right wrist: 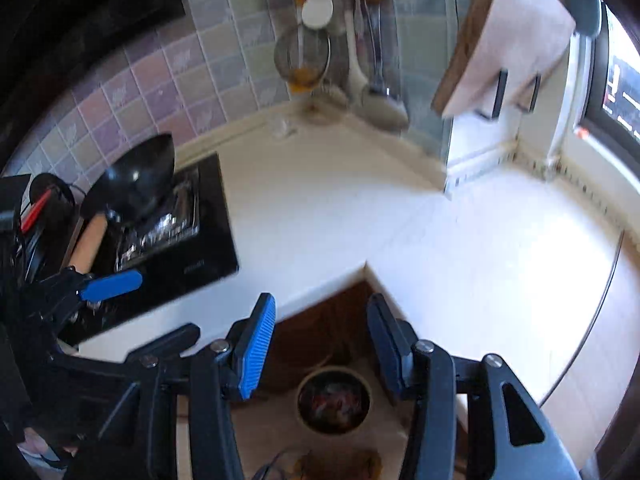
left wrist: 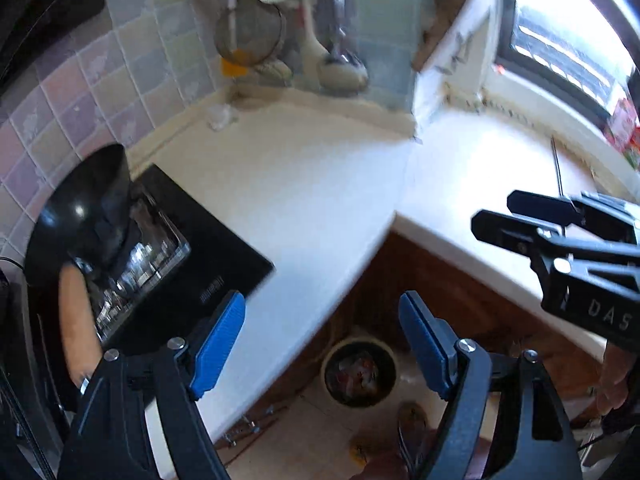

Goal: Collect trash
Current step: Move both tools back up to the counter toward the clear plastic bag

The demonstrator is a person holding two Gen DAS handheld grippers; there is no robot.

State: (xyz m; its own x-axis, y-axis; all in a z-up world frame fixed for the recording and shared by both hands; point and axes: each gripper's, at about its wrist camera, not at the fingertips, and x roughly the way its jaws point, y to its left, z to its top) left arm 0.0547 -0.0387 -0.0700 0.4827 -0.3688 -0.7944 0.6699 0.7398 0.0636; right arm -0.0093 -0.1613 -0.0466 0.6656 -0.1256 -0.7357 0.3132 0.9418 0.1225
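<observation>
A round trash bin (left wrist: 360, 372) stands on the floor under the inner corner of the white countertop (left wrist: 304, 184), with dark and red trash inside. My left gripper (left wrist: 320, 336) hangs high above it, open, with nothing between its blue pads. My right gripper (left wrist: 492, 214) reaches in from the right over the counter edge. In the right wrist view the same bin (right wrist: 334, 400) sits below my right gripper (right wrist: 322, 344), whose jaws stand apart and empty. One blue pad (right wrist: 112, 284) of my left gripper shows at the left. I see no loose trash on the countertop (right wrist: 440, 248).
A black wok (left wrist: 92, 200) sits on a black glass hob (left wrist: 192, 248) at the left. A strainer (left wrist: 248, 36) and ladles hang on the tiled wall. A small clear item (left wrist: 220, 118) lies by the wall. Brown cabinet fronts (left wrist: 440, 292) face the bin. A window (left wrist: 572, 40) is at right.
</observation>
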